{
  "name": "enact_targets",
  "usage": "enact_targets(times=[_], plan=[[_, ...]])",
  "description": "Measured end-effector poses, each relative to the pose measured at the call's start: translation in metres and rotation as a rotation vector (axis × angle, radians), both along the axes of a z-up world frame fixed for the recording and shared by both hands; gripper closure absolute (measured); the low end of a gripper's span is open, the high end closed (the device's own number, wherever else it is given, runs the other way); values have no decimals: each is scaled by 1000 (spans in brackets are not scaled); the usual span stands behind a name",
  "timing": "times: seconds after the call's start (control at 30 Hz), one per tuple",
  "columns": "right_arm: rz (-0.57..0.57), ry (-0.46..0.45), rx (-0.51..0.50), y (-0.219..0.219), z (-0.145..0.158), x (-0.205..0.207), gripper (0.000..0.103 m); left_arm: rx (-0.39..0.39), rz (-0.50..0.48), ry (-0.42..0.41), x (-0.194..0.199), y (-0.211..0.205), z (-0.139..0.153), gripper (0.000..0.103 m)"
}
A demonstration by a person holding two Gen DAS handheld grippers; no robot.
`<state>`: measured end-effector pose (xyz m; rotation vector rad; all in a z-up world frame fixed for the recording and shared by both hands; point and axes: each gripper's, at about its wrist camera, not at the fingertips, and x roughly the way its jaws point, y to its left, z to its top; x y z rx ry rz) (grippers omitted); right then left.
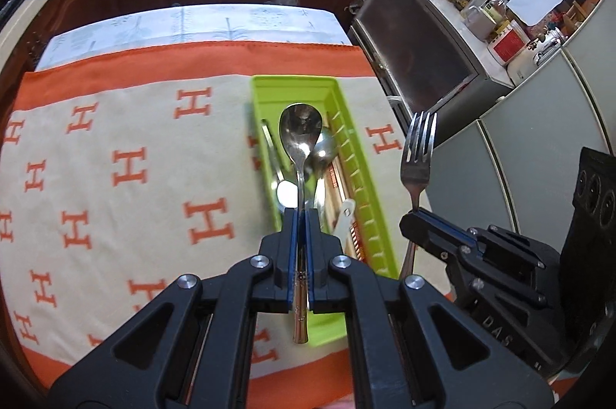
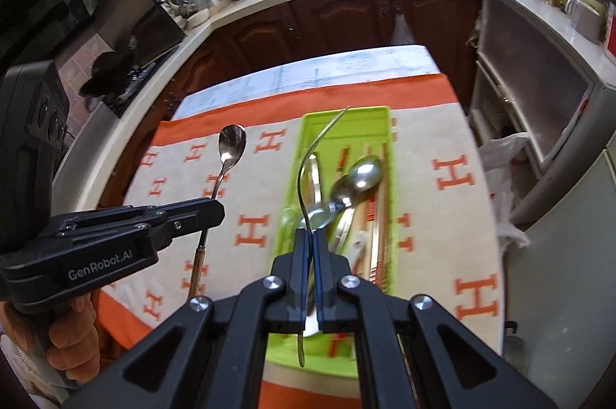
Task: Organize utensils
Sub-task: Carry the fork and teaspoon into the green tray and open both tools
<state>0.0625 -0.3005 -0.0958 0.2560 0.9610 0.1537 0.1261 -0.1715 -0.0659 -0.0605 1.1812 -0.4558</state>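
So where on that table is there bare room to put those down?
The patterned cloth left of the green tray lies bare, and a narrower strip runs along the tray's right side. The tray itself is crowded with spoons and chopsticks.

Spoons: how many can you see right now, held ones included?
3, maybe more hidden. One spoon is clamped in the left gripper above the green tray. Two lie in the tray: a large spoon and a smaller spoon beneath the held handle.
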Motion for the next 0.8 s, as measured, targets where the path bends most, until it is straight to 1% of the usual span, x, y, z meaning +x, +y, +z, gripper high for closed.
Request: enact_targets(times=[0.07,0.13,0.27,0.37,0.5,0.63,0.67,0.7,0.73,0.77,0.8], plan=[[1,14,-11,-5,-6,7,101,-3,3,15,8,-10,-8,101],[2,41,-16,-9,-15,14,101,-5,11,34,21,-21,-22,101],[11,106,-34,-12,-40,30,101,13,26,70,40,-36,-50,101],[9,146,-23,-16,-55,38,101,31,34,91,52,-45,-69,101],[1,164,-30,-21,-64,49,100,52,34,93,63,-55,-86,101],[16,162,-22,-21,-69,57,97,83,37,89,69,-61,-96,101],[21,157,-23,-20,-69,58,96,90,33,92,70,-62,-97,99],[25,155,-17,-20,-69,58,95,99,30,96,70,-62,-98,93],[29,151,-7,-20,-69,58,91,99,26,95,70,-62,-98,89],[31,146,-2,-20,-68,57,86,97,26,90,69,-61,-96,76],[30,140,-3,-19,-68,56,82,94,30,73,67,-60,-93,60]])
